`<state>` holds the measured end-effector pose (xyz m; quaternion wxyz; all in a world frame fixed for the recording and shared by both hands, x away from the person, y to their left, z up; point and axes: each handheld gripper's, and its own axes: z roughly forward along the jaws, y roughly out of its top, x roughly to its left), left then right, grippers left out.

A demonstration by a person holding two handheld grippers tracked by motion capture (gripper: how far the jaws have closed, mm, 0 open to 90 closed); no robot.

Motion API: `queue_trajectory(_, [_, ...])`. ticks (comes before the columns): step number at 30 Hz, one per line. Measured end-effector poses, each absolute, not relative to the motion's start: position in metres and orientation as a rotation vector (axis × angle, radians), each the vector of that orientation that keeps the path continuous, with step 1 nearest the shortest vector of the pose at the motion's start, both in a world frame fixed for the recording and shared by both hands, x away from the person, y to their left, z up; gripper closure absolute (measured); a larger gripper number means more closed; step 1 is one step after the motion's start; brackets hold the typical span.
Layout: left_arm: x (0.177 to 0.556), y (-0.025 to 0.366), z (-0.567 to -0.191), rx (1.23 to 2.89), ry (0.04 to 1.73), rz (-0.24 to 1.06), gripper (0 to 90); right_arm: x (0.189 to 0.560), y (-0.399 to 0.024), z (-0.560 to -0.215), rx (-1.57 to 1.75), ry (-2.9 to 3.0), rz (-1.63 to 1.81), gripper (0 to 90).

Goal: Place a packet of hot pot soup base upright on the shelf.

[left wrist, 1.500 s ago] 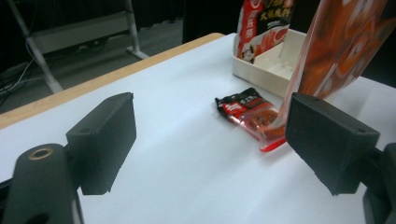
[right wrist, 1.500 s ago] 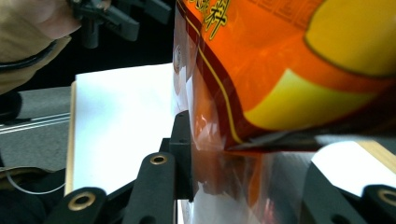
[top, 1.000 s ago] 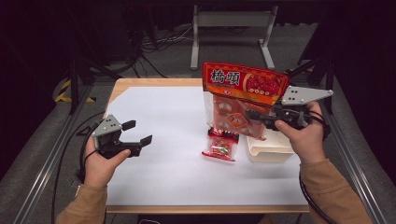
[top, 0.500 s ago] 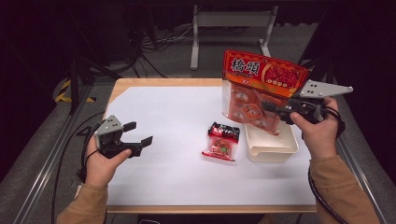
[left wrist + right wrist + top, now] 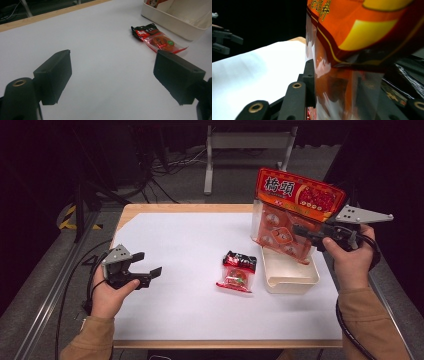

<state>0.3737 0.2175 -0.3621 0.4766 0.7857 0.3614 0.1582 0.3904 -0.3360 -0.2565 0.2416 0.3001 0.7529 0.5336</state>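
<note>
High view: the right gripper [image 5: 306, 231] clamps a large orange snack bag [image 5: 295, 212] upright over the white tray [image 5: 292, 276]; a loose pinch could let it slide out and miss. The left gripper [image 5: 145, 267] rests with jaws wide apart and empty.

Left gripper view: a small red packet [image 5: 156, 40] lies ahead of the jaws.

Right gripper view: the bag's clear lower part sits between the jaws.

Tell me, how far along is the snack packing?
Nothing lies flat in the cream tray yet. In hand: the right tool grips the big orange snack bag upright over the tray. Left: the small red packet lies on the white table, and the left tool waits open.
</note>
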Motion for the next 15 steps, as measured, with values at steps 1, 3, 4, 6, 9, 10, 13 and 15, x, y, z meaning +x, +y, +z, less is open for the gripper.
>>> queue_trajectory(1, [0.374,0.218,-0.363,1.919,0.888,0.375,16.3,0.391,-0.338,-0.257,0.829,2.053,1.458,70.2])
queue_trajectory(3, [0.375,0.218,-0.363,1.924,0.886,0.383,16.3,0.392,-0.342,-0.259,0.841,2.043,1.451,70.2])
queue_trajectory(4, [0.375,0.218,-0.364,1.925,0.885,0.382,16.3,0.392,-0.344,-0.259,0.851,2.041,1.449,70.2])
queue_trajectory(6, [0.376,0.218,-0.365,1.926,0.885,0.377,16.2,0.393,-0.347,-0.261,0.855,2.033,1.454,70.2])
queue_trajectory(9, [0.375,0.218,-0.365,1.928,0.893,0.362,16.2,0.393,-0.349,-0.264,0.857,2.014,1.461,70.2])
queue_trajectory(10, [0.375,0.217,-0.366,1.924,0.894,0.36,16.2,0.393,-0.35,-0.266,0.858,2.007,1.465,70.2])
queue_trajectory(13, [0.375,0.218,-0.366,1.925,0.89,0.357,16.1,0.394,-0.353,-0.27,0.874,1.996,1.465,70.2])
queue_trajectory(15, [0.376,0.218,-0.366,1.924,0.889,0.355,16.0,0.394,-0.353,-0.272,0.872,1.996,1.465,70.2])
